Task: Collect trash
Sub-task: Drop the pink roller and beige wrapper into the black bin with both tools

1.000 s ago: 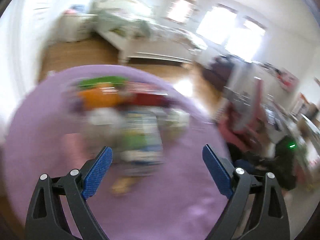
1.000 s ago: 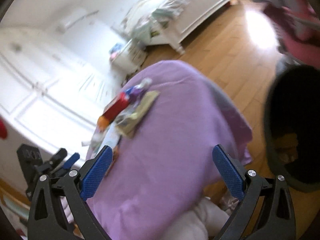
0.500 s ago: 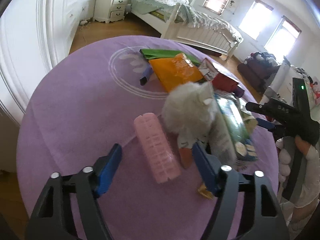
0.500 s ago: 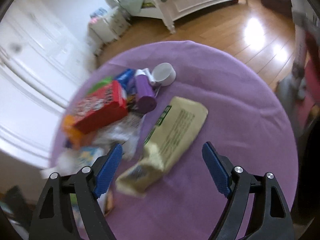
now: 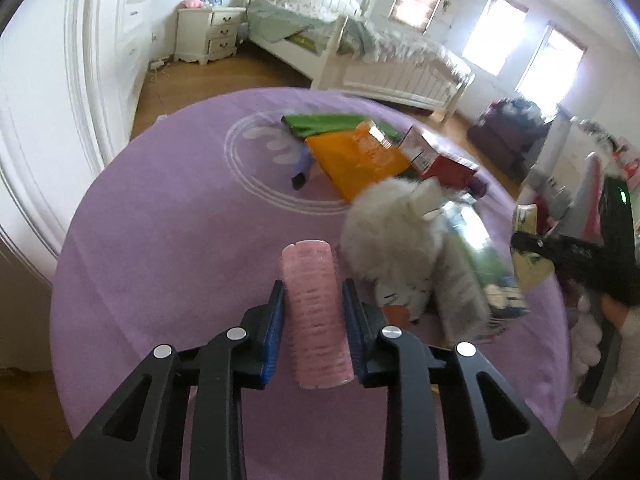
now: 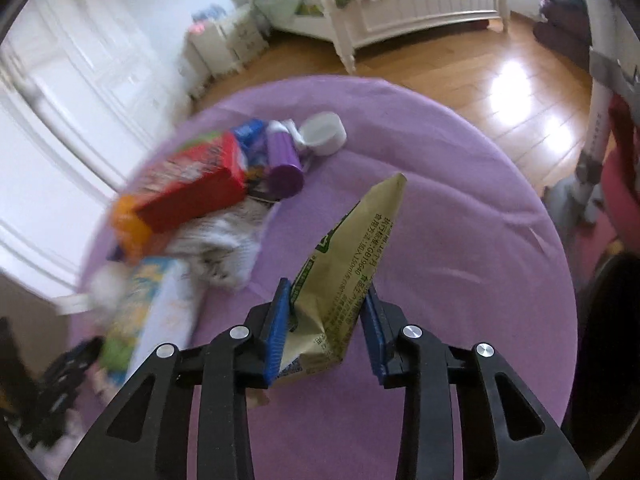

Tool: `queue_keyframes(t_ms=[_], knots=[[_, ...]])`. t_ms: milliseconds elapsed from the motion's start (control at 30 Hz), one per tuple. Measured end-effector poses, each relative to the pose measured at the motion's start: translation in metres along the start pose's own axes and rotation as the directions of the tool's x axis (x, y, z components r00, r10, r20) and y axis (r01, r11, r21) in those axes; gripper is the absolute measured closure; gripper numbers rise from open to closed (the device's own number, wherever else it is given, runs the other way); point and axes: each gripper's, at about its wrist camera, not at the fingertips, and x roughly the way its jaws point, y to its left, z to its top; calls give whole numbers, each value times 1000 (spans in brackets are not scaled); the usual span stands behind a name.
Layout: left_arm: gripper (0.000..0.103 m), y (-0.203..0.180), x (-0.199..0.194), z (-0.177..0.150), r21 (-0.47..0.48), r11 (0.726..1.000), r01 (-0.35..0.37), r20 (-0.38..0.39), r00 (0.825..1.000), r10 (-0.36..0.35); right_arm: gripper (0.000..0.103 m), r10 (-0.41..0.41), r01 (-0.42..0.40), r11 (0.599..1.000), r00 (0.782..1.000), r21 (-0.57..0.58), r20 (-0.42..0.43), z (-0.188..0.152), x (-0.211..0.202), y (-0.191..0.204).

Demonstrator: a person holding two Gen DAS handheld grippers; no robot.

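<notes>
My left gripper [image 5: 313,300] is shut on a pink ribbed roller [image 5: 314,310] that lies on the round purple table [image 5: 160,248]. My right gripper [image 6: 326,296] is shut on a flattened beige drink carton [image 6: 348,264] and holds it tilted up off the table [image 6: 460,240]. The right gripper with the carton also shows at the right edge of the left wrist view [image 5: 532,248]. A pile of trash lies mid-table: a red box [image 6: 192,184], an orange packet [image 5: 356,160], a green packet [image 5: 320,124], a white fluffy toy [image 5: 392,232] and a purple bottle [image 6: 282,164].
A white cup [image 6: 322,134] lies past the purple bottle. A colourful printed box [image 6: 148,312] lies at the left of the right wrist view. A dark bin [image 6: 608,340] stands right of the table. A white bed [image 5: 360,60] and wooden floor [image 6: 480,68] lie beyond.
Both grippers have closed: the left on the pink roller, the right on the beige carton, which now stands lifted off the table. Both cameras moved in over the table.
</notes>
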Motion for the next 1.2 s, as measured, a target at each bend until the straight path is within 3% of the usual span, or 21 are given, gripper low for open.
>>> queue_keyframes(t_ms=[133, 267, 433, 567, 767, 1000, 1200], knots=[[75, -14, -32, 2, 0, 998, 68, 73, 995, -68, 69, 147, -155, 987, 979, 46, 138, -22, -57, -16], [75, -54, -56, 9, 73, 987, 146, 127, 980, -155, 69, 177, -190, 981, 962, 45, 207, -32, -92, -22], [75, -130, -58, 17, 205, 936, 285, 94, 947, -308, 69, 169, -197, 978, 944, 74, 283, -40, -129, -48], [75, -183, -43, 15, 266, 886, 380, 27, 916, -401, 69, 116, -171, 976, 933, 136, 340, -54, -161, -87], [75, -254, -18, 1, 344, 814, 468, -60, 876, -479, 68, -7, -106, 962, 911, 252, 413, -78, -203, -159], [75, -324, 14, -23, 386, 740, 551, -187, 832, -522, 68, -151, -28, 926, 887, 377, 436, -107, -222, -227], [75, -374, 50, -48, 411, 692, 593, -293, 805, -516, 68, -217, 5, 890, 883, 455, 415, -125, -221, -265]])
